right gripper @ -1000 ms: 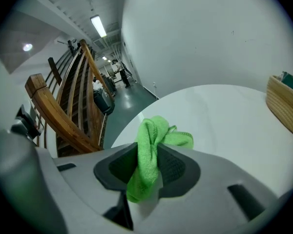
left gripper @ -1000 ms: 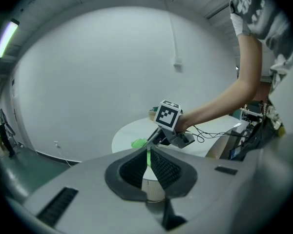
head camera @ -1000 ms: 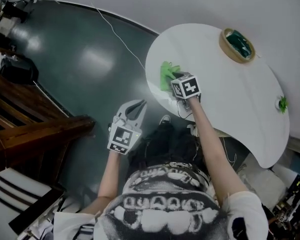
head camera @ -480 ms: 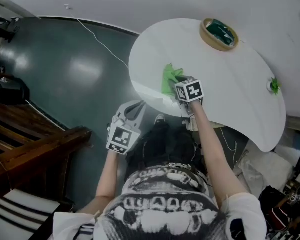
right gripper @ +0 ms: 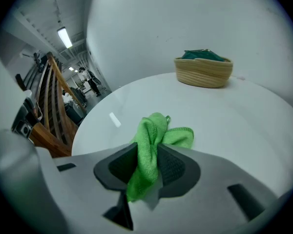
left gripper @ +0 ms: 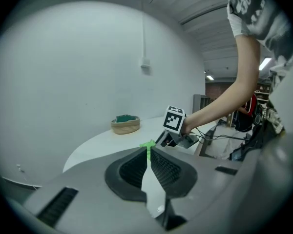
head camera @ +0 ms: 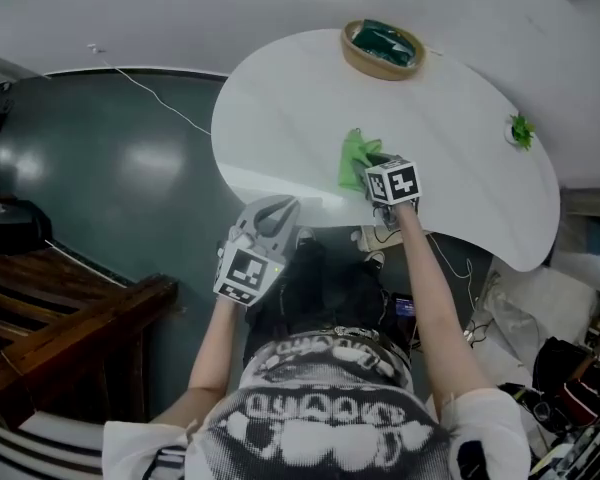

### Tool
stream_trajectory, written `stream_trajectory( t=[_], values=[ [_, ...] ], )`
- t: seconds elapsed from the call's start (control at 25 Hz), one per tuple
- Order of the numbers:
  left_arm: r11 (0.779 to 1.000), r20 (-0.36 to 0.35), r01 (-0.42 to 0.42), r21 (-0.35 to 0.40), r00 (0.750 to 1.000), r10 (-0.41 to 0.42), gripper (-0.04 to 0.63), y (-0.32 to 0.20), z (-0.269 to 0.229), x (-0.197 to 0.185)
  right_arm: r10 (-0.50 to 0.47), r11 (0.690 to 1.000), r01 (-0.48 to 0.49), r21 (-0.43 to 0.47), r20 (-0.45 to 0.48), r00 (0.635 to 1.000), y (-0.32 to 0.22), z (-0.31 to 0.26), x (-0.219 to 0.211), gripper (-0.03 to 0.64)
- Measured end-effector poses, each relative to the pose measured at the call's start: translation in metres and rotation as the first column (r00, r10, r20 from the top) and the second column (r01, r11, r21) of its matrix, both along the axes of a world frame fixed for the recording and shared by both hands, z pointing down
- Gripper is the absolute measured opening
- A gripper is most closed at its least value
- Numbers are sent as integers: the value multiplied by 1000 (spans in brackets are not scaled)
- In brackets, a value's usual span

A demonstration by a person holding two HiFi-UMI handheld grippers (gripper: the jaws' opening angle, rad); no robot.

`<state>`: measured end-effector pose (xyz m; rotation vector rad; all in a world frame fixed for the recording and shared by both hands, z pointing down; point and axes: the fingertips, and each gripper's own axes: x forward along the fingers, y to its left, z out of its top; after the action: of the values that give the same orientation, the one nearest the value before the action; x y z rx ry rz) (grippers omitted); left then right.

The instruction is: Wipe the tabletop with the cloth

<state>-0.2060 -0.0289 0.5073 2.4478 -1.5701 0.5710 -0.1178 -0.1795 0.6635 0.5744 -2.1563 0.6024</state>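
A bright green cloth [head camera: 354, 158] lies bunched on the white round tabletop [head camera: 280, 108], near its front edge. My right gripper [head camera: 368, 174] is shut on the cloth, and in the right gripper view the cloth [right gripper: 154, 139] is pinched between both pads and spills forward onto the table [right gripper: 249, 116]. My left gripper [head camera: 280, 208] hangs off the table's front left edge above the floor, shut with nothing in it. In the left gripper view its jaws [left gripper: 147, 152] meet, with the right gripper's marker cube [left gripper: 174, 119] and a bit of cloth [left gripper: 147, 145] beyond.
A woven basket [head camera: 382, 49] with dark green contents stands at the table's far edge, also in the right gripper view as the basket [right gripper: 203, 70]. A small green object [head camera: 521, 130] sits at the table's right. Dark floor with a white cable [head camera: 150, 98] lies left; wooden furniture [head camera: 70, 328] is near left.
The right gripper has dragged the cloth rightward, from the table's left edge toward its middle. The left gripper has stayed shut beside the table.
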Motion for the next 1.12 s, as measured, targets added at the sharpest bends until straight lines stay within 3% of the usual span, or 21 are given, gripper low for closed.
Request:
stream_trajectory(
  t=[1.12],
  values=[
    [973, 14, -231, 22, 973, 231, 23, -91, -16, 338, 277, 961, -275, 39, -56, 959, -90, 1, 426, 123]
  ],
)
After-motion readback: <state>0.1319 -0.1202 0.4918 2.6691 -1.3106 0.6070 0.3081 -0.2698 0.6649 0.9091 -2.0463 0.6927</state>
